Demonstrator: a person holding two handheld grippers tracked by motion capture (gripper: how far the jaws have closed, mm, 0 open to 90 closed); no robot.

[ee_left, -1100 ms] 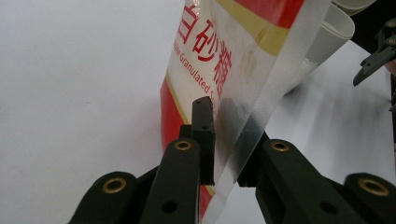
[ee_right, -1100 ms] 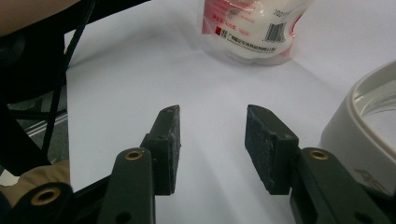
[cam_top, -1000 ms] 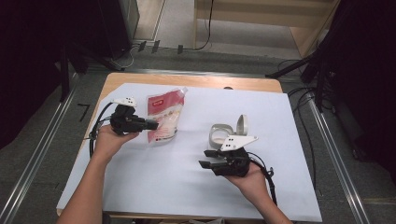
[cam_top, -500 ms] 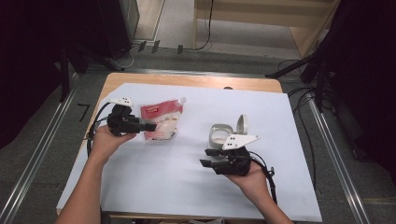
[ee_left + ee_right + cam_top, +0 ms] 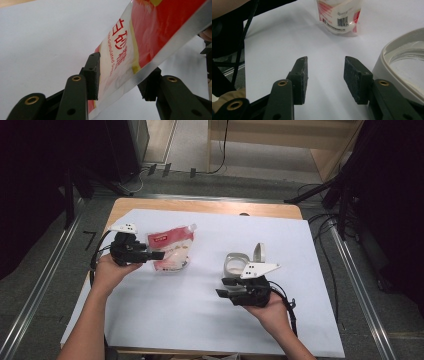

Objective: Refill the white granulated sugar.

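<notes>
Overhead: a person sits at a desk (image 5: pixel 200 315) covered by a white sheet, with 1 gripper in each hand.
Left gripper: the left gripper (image 5: pixel 159 255) is at the left of the desk, with the red and white sugar pouch (image 5: pixel 172 250) between its jaws.
Left jaws: they have just been opening. In the left gripper view the pouch (image 5: pixel 140 50) still slants through the gap, 1 pad against its printed face, the other apparently clear of its sealed edge, so the grip looks let go.
Pouch position: on the white sheet at the left centre, well apart from the container.
Right gripper: the right gripper (image 5: pixel 223 288) is at the right of the desk, just beside a pale open container (image 5: pixel 236 264) whose lid (image 5: pixel 259 252) stands up.
Right jaws: partly open, nothing between them, clear in the right gripper view (image 5: pixel 325 75).
Risk 1: if the left hand pulls away while a pad still drags on the film, I judge the pouch could slide or tip over.
Risk 2: a sweep of the right gripper could knock the light container, since it sits so close.
View difference 1: the left gripper view shows the pouch's lettering and pad contact, too small to read from above.
View difference 2: the right gripper view shows the pouch's barcode face (image 5: pixel 339 17) and the container's rim (image 5: pixel 387 60), while the high view gives the layout.
</notes>
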